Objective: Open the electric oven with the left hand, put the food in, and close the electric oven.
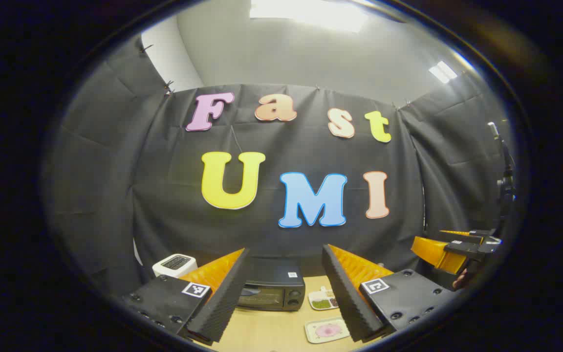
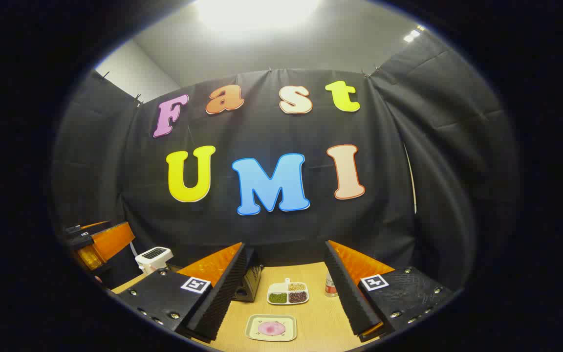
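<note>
A recording booth: black cloth walls (image 2: 408,146) pinned under ceiling lights (image 1: 306,12), with kitchen appliances on a wooden bench (image 2: 320,318).

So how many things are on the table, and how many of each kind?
Ovens: 1, the black electric oven, door shut.
Toasters: 1, the white toaster.
Food trays: 2, the divided tray and the tray of pink food.
Bottles: 1, the small bottle.
Total: 5.
</note>
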`<state>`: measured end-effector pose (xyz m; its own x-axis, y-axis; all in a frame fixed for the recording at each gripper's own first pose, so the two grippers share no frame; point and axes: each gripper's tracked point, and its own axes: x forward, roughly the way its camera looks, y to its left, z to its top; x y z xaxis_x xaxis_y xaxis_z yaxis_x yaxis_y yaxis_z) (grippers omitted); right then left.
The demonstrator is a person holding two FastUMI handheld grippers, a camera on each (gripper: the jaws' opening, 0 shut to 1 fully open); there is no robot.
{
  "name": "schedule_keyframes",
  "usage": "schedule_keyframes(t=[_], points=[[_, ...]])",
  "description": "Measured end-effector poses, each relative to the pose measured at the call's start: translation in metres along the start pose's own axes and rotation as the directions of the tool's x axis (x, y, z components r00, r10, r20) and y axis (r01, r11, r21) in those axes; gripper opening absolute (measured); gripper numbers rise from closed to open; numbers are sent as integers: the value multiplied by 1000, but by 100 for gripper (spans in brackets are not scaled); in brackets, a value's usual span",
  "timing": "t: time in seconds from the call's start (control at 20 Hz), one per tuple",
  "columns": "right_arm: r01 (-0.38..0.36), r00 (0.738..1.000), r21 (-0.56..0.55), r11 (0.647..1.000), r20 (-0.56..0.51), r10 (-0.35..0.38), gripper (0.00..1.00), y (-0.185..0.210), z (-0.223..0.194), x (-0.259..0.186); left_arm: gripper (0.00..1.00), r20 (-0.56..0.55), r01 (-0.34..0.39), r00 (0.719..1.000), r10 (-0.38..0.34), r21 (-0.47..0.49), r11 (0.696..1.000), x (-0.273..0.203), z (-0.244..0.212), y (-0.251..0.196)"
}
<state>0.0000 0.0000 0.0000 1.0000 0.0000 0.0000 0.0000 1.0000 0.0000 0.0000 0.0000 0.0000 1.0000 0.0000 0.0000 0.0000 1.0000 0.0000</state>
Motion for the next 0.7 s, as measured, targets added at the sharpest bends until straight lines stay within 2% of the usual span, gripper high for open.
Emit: schedule_keyframes(t=[0.05,0.1,0.2,0.25,0.35,0.4,0.5,0.55,0.7], points=[[-10,1000,9,1000,-1,10,96,-1,-2,1,91,2,-6,1000,6,7,1000,1,1,-2],[-17,1000,17,1000,-7,17,96,-2,-5,4,97,4,-9,1000,9,12,1000,2,1,-3],[-24,1000,28,999,-16,24,96,-4,-9,6,97,11,-13,1000,12,11,1000,4,1,-3],[-19,1000,28,999,-14,20,96,-5,-9,9,100,12,-11,1000,11,8,1000,5,1,-1],[3,1000,20,1000,-7,-3,96,-6,-8,11,97,0,8,1000,-8,-10,1000,10,-6,3],[22,1000,18,1000,-2,-22,96,-5,-5,12,100,-9,14,1000,-14,-14,1000,13,-7,8],[39,999,22,999,6,-39,96,3,-2,12,97,-12,22,1000,-22,-20,1000,19,-8,20],[42,999,26,999,10,-42,96,9,-2,15,100,-12,27,1000,-27,-24,999,22,-8,25],[57,998,26,998,20,-57,96,21,-2,18,100,-14,45,999,-45,-20,999,31,-13,37]])
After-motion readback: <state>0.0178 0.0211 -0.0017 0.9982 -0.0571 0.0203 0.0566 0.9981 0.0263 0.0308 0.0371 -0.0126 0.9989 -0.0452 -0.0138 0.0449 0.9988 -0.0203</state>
